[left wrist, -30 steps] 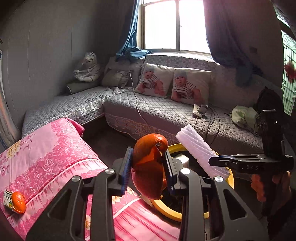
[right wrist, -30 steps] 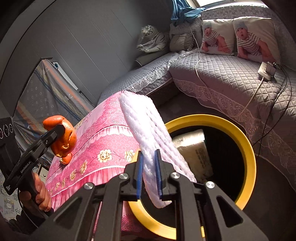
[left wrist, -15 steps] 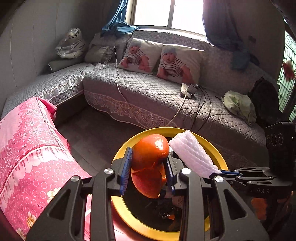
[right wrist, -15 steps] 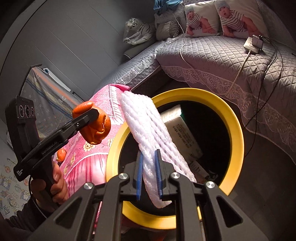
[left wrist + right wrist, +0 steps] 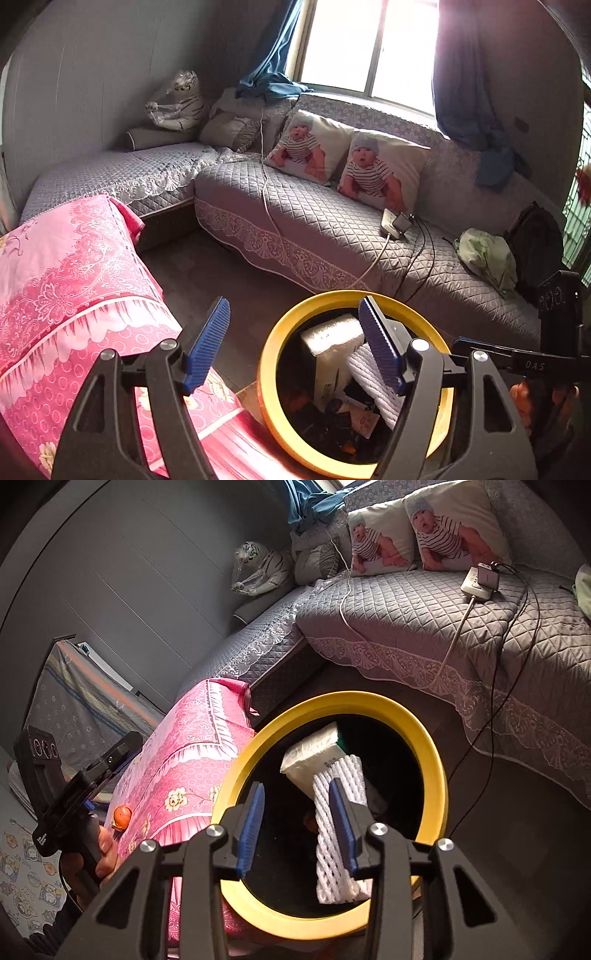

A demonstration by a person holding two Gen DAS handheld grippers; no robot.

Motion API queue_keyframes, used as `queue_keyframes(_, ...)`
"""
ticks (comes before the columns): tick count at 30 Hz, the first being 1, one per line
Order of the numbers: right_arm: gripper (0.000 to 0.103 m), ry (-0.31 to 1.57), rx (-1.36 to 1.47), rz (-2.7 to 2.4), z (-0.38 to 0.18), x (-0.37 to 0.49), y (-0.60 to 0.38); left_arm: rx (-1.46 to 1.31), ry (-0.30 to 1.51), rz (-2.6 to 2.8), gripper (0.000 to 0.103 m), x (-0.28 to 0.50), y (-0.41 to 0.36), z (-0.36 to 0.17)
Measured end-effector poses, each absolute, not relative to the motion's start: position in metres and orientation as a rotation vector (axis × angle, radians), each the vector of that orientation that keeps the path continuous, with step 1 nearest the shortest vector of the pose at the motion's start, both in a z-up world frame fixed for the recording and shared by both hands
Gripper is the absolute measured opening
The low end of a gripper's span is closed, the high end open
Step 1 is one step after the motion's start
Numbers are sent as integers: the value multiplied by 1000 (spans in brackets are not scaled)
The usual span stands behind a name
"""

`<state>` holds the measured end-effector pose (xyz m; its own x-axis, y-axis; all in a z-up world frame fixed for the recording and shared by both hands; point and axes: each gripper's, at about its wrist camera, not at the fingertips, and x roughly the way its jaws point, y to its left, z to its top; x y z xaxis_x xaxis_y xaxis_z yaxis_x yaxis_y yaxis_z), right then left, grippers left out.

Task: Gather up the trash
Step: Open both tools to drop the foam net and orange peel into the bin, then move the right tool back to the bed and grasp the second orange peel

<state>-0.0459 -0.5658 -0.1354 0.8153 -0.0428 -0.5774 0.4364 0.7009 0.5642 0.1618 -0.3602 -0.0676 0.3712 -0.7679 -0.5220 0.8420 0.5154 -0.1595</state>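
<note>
A black trash bin with a yellow rim (image 5: 271, 343) (image 5: 424, 738) stands on the floor beside the pink-covered table. My left gripper (image 5: 295, 349) is open and empty above the bin's left edge. My right gripper (image 5: 297, 823) is open over the bin mouth. The white foam net sleeve (image 5: 338, 830) leans against its right finger, no longer clamped; it also shows inside the bin in the left wrist view (image 5: 373, 380). A white paper packet (image 5: 314, 755) and dark scraps lie in the bin. The orange peel is not clearly visible.
The pink floral tablecloth (image 5: 66, 280) covers the table at left; a small orange (image 5: 122, 815) sits on it. A grey quilted corner sofa (image 5: 332, 229) with baby-print pillows, a power strip and cables lies behind the bin. Dark floor lies between.
Both grippers opened over the bin. The orange peel left my left gripper and dropped from sight. The foam sleeve was released by my right gripper and is sliding into the bin.
</note>
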Motion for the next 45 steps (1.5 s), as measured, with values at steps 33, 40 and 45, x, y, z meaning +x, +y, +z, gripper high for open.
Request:
queue_keyframes(33, 47, 1092, 306, 464, -130, 378, -186, -154, 535, -45, 95, 245, 101, -47)
queue_keyframes(40, 47, 1148, 392, 430, -142, 415, -179, -204, 579, -78, 95, 260, 102, -60)
queue_keyframes(45, 47, 1164, 385, 408, -146, 432, -173, -211, 624, -89, 95, 274, 91, -65)
